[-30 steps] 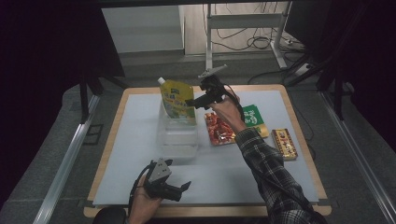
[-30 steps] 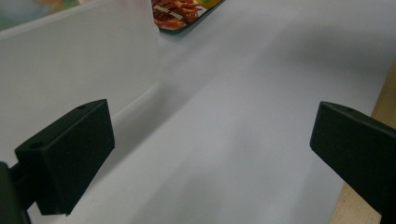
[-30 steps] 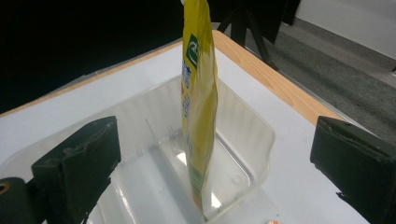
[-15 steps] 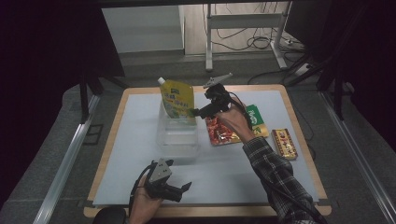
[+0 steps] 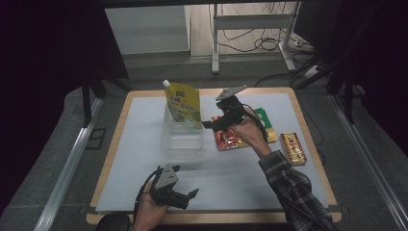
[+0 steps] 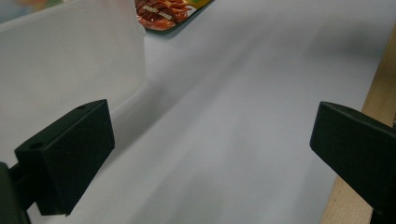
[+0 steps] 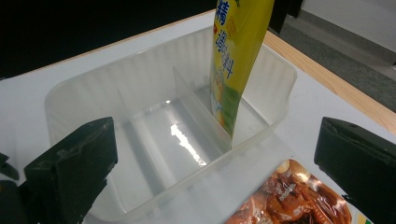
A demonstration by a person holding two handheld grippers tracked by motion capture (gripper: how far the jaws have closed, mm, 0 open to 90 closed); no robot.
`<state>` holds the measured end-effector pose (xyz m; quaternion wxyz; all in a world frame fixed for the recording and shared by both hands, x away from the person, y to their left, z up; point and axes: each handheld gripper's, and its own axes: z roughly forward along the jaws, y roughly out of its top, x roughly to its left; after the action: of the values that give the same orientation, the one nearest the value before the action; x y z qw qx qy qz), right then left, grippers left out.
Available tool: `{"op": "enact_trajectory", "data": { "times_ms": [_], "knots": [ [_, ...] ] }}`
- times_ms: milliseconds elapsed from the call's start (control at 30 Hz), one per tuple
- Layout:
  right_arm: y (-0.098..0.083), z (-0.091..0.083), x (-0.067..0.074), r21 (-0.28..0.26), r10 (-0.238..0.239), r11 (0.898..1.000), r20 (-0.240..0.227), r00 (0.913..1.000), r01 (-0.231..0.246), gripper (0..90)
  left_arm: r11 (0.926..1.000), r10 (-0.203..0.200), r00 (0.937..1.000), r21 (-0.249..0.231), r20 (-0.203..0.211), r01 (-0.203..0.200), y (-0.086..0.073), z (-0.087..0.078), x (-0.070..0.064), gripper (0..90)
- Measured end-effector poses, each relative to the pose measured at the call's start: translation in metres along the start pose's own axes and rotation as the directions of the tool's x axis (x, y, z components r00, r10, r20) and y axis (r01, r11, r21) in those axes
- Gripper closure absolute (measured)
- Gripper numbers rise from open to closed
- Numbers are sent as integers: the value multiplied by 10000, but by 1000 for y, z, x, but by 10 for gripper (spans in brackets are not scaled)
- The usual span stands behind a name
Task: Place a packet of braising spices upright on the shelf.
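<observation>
Yellow pouch (image 5: 183, 102) upright in clear bin (image 5: 183, 139); red snack pack (image 5: 230, 140) left on desk. Right claw (image 5: 210, 122) empty, jaws apart; left claw (image 5: 188, 197) apart, idle.

Yellow pouch (image 5: 183, 102), white spout at top, green and white print, standing upright in the far compartment of the bin (image 5: 185, 140), leaning slightly against a divider. Bin clear plastic, ribbed walls, 2 dividers visible inside, otherwise bare, sitting on the table mat toward the far edge, left of centre. Red snack pack (image 5: 230, 140) lying flat just beside the bin's right wall, photo side up.
</observation>
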<state>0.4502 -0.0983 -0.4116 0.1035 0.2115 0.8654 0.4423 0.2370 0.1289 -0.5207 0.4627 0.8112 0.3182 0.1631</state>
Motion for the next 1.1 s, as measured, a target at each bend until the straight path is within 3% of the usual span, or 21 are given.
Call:
{"op": "enact_trajectory", "data": {
  "times_ms": [133,333,700,1100],
  "knots": [
    [-5,-5,2,-74,54,10000,-35,10000,-55,0,10000,42,10000,24,0,-42,0,0,0,0],
    [-17,-17,5,-91,-26,10000,321,9995,29,0,9999,106,9999,44,7,-106,0,0,-1,0],
    [-50,-40,2,-113,368,9993,634,9973,-361,0,9998,166,9999,92,-41,-166,0,1,-1,0],
    [-87,-63,-14,13,898,9959,1258,9880,-906,0,9995,256,9996,176,-151,-254,0,2,-1,0]
  ]
}}
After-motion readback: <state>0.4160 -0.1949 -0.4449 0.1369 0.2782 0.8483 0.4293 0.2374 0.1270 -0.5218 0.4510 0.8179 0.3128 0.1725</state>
